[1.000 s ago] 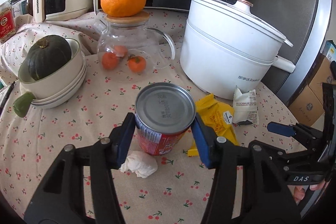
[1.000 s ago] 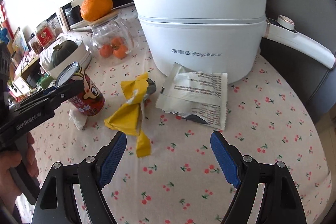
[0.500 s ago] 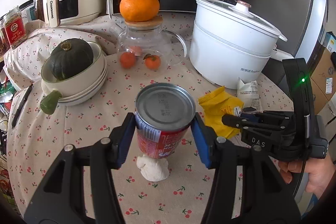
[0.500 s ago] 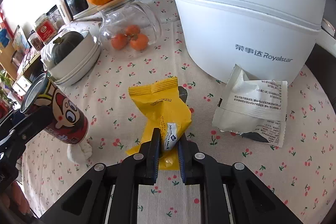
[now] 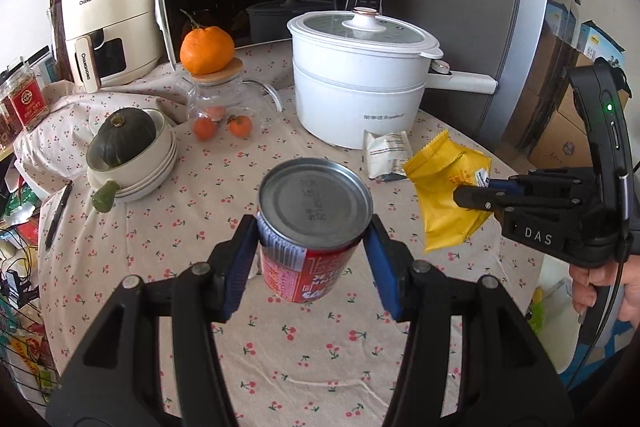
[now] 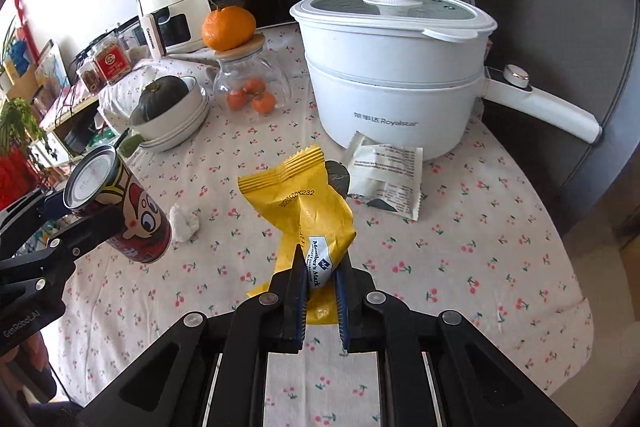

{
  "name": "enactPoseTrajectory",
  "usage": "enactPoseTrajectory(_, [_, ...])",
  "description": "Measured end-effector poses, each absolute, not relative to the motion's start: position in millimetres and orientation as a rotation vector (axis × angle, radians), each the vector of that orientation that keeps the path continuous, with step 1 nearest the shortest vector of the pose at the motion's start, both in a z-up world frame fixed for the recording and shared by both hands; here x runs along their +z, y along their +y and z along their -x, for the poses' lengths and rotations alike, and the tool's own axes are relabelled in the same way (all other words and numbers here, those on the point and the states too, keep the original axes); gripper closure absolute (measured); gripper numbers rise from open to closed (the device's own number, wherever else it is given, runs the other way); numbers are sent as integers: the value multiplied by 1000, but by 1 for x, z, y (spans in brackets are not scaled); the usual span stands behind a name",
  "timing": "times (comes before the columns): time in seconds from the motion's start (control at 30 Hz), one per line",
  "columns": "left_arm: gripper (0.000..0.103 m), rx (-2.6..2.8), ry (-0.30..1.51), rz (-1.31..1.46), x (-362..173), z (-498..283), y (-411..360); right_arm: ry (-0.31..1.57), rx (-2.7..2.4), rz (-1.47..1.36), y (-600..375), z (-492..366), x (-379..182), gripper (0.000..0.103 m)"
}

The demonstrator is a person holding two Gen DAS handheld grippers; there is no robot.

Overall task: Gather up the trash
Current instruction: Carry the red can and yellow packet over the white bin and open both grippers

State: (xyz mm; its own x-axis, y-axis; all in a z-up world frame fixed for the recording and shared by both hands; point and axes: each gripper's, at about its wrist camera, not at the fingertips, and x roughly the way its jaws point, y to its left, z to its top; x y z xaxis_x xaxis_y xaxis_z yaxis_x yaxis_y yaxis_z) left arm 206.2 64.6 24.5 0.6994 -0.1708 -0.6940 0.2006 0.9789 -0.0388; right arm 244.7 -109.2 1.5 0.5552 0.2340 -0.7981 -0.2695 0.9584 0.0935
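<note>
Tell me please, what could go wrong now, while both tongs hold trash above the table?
1. The left tongs pinch the red can only near its upper part, and it hangs tilted; it might slip and fall on the tablecloth.
2. The right tongs hold the yellow wrapper by one thin edge, so it could slide out.
3. The white wrapper by the pot and the crumpled tissue remain on the table and may be forgotten.

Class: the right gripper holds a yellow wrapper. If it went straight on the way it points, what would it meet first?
Probably the white packet lying before the white pot. The right gripper points that way past the yellow wrapper, though depth is unclear.
</note>
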Motion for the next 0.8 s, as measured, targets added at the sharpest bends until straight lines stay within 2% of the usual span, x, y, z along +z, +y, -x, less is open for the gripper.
enactPoseTrajectory(0.47, [47, -391, 804, -37, 19, -123, -16, 980, 177, -3, -203, -142, 11, 90])
enactPoseTrajectory(0.8, [47, -531, 821, -38, 6, -91, -82, 1043, 87, -89, -282, -95, -6, 90])
